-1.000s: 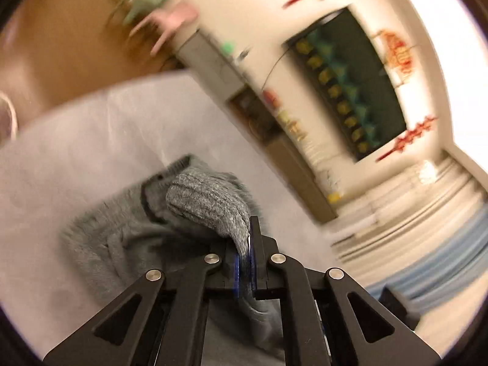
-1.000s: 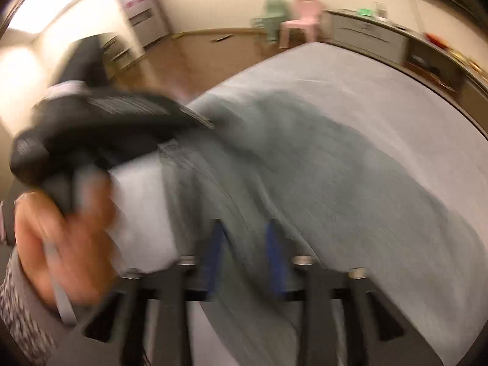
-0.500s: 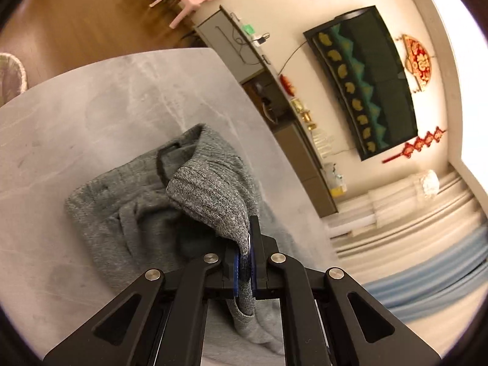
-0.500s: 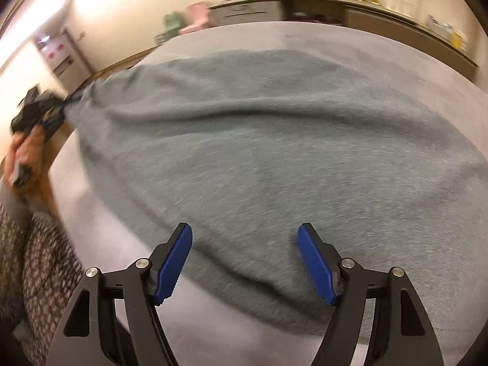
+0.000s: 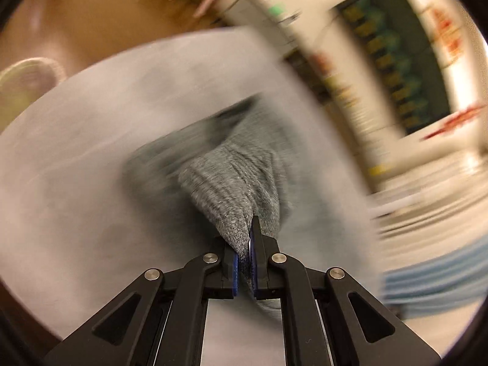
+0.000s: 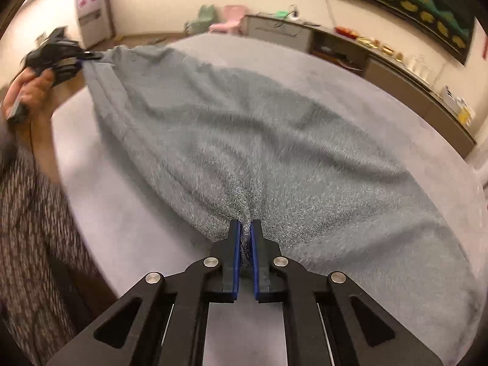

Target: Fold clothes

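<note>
A grey knit sweater [image 6: 259,140] lies spread across a round grey table [image 6: 350,82]. My right gripper [image 6: 245,238] is shut on its near hem. My left gripper [image 5: 244,253] is shut on a ribbed edge of the same sweater [image 5: 231,180] and holds it lifted above the table [image 5: 76,152]. In the right wrist view the left gripper [image 6: 88,56] shows at the far left, held in a hand, pinching the sweater's corner. The left wrist view is motion-blurred.
A low cabinet [image 6: 381,61] with small items runs along the wall beyond the table. Pink and green small chairs [image 6: 225,19] stand at the back. A person's patterned sleeve [image 6: 33,228] is at the left. A basket [image 5: 27,76] stands on the wooden floor.
My right gripper has closed from open onto the sweater's near hem. My left gripper has kept its hold and swung, pulling the sweater corner taut; its view is now blurred.
</note>
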The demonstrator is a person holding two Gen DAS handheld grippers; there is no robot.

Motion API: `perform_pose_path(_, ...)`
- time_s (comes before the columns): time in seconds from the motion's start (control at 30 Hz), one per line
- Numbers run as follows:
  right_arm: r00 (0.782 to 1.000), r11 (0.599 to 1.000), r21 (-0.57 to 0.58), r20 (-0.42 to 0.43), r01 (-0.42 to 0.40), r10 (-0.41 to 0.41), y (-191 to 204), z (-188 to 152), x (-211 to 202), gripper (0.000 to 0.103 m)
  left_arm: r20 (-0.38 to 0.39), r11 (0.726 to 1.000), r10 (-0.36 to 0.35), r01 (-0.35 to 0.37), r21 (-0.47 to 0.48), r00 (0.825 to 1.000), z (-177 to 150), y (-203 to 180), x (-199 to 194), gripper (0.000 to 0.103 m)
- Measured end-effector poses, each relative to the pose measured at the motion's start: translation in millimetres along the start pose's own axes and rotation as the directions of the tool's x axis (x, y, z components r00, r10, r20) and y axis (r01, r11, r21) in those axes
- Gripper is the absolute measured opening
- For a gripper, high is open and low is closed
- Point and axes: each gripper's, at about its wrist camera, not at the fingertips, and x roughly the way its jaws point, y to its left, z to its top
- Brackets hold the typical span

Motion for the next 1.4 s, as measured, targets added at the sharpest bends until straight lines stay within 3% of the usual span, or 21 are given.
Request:
perform_pose_path(0.1,0.999,1.000,-0.011,-0.053,-0.012,0.011,-1.6,-7.1,26.1,0.008,-0.009,0.985,0.169,-0.168,0.045,0.986,-2.5,-5.3,6.8,0.021)
perform_pose_path(0.13,0.998,0.999,0.004,-0.049,-0.032,0.032,-5.0,-6.2,26.3,0.012,0.018,0.974,0.219,-0.220,0.061,0.976,-2.6,-9.7,2.5,0.035)
perform_pose_path(0.17,0.998,0.998,0.021,-0.042,-0.054,0.055,-8.8,-4.7,25.1,0.015,0.074,0.956,0.278,-0.284,0.080,0.958,-2.7,-16.1,-6.6,0.042)
perform_pose_path(0.2,0.996,0.997,0.033,-0.042,-0.072,0.074,-13.4,-2.9,21.9,0.018,0.130,0.938,0.321,-0.334,0.089,0.938,-3.1,-21.7,-15.4,0.057)
perform_pose_path(0.23,0.995,0.995,0.043,-0.035,-0.087,0.088,-19.7,-1.5,16.0,0.025,0.185,0.921,0.356,-0.377,0.095,0.916,-3.6,-27.5,-23.9,0.061)
perform_pose_path(0.33,0.992,0.983,0.133,0.040,-0.125,0.121,-54.4,8.8,-8.7,0.037,0.322,0.896,0.387,-0.435,0.093,0.864,-4.0,-47.0,-44.0,0.061)
perform_pose_path(0.37,0.989,0.976,0.169,0.067,-0.139,0.130,-68.2,12.5,-16.5,0.037,0.343,0.900,0.367,-0.423,0.104,0.865,-2.7,-57.0,-44.6,0.061)
perform_pose_path(0.43,0.991,0.963,0.240,0.086,-0.122,0.104,-96.7,20.8,-26.4,0.038,0.341,0.910,0.314,-0.383,0.156,0.886,1.3,-77.9,-34.7,0.061)
perform_pose_path(0.57,0.995,0.961,0.266,0.079,-0.072,0.053,-125.2,69.3,-15.6,0.044,0.278,0.869,0.282,-0.367,0.331,0.918,16.0,-137.7,18.6,0.060)
perform_pose_path(0.6,0.994,0.964,0.253,0.085,-0.084,0.065,-123.0,87.3,-6.9,0.053,0.248,0.858,0.286,-0.363,0.365,0.925,18.6,-148.3,34.4,0.060)
perform_pose_path(0.67,0.984,0.958,0.232,0.104,-0.167,0.146,-118.8,130.8,16.5,0.066,0.181,0.832,0.332,-0.377,0.406,0.926,22.4,-162.4,74.0,0.057)
perform_pose_path(0.77,0.955,0.925,0.240,0.079,-0.295,0.284,-113.1,190.4,61.8,0.068,0.140,0.803,0.405,-0.424,0.418,0.904,22.3,-164.5,107.3,0.050)
perform_pose_path(0.9,0.931,0.910,0.248,-0.067,-0.332,0.358,-112.3,229.2,128.6,0.068,0.159,0.782,0.419,-0.445,0.437,0.894,23.6,-162.2,114.0,0.050)
perform_pose_path(1.0,0.892,0.907,0.204,-0.194,-0.369,0.407,-106.7,238.3,166.4,0.063,0.120,0.780,0.438,-0.443,0.442,0.891,24.9,-141.6,124.7,0.050)
perform_pose_path(1.03,0.897,0.915,0.161,-0.193,-0.371,0.397,-102.8,242.0,168.1,0.058,0.108,0.778,0.444,-0.442,0.445,0.890,25.1,-135.5,128.2,0.050)
perform_pose_path(1.13,0.899,0.921,0.125,-0.202,-0.370,0.389,-95.7,260.6,176.5,0.010,0.106,0.772,0.445,-0.441,0.457,0.889,26.3,-132.8,130.1,0.050)
perform_pose_path(1.2,0.919,0.931,0.109,-0.156,-0.347,0.361,-97.3,275.1,172.4,0.005,0.125,0.774,0.443,-0.449,0.446,0.888,31.5,-130.7,126.6,0.050)
perform_pose_path(1.27,0.938,0.939,0.131,-0.100,-0.319,0.333,-106.6,289.4,168.2,0.004,0.129,0.762,0.477,-0.482,0.431,0.869,41.5,-122.5,131.7,0.047)
perform_pose_path(1.33,0.966,0.963,0.147,-0.099,-0.224,0.240,-117.0,296.9,171.4,0.004,0.164,0.729,0.509,-0.525,0.439,0.845,49.8,-121.4,139.1,0.046)
perform_pose_path(1.4,0.983,0.985,0.131,-0.129,-0.116,0.133,-120.5,298.8,178.7,0.004,0.173,0.727,0.514,-0.534,0.431,0.840,55.3,-121.8,139.8,0.044)
